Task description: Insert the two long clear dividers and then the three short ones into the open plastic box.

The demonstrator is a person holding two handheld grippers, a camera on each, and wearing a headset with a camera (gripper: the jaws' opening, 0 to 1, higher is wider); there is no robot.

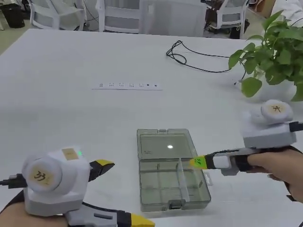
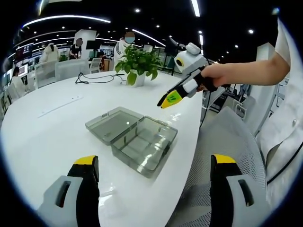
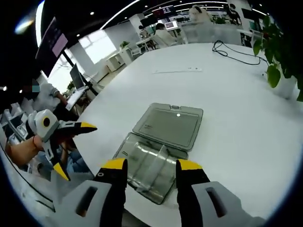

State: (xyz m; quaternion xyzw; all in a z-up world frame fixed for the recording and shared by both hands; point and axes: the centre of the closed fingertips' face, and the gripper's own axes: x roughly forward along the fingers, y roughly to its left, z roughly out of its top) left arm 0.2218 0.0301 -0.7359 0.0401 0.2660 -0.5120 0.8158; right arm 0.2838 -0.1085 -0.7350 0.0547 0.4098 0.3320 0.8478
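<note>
Smoky clear plastic box (image 1: 156,189) sits open at the near edge of the white table (image 1: 71,118), with its lid (image 1: 165,144) flat on the far side. By my read the job is partly done. I can make out one clear divider (image 1: 182,179) standing in the tray and running near to far, right of centre, and maybe a crosspiece off it. The plastic is too see-through to count them properly, so some are probably still left to go in.

Count: one box, two grippers, no loose dividers that I can spot.

The right gripper (image 3: 152,164) hovers over the box's right side, jaws part-way open with nothing visible between them. The left gripper (image 2: 154,160) is near-left of the box, spread wide and empty.
</note>
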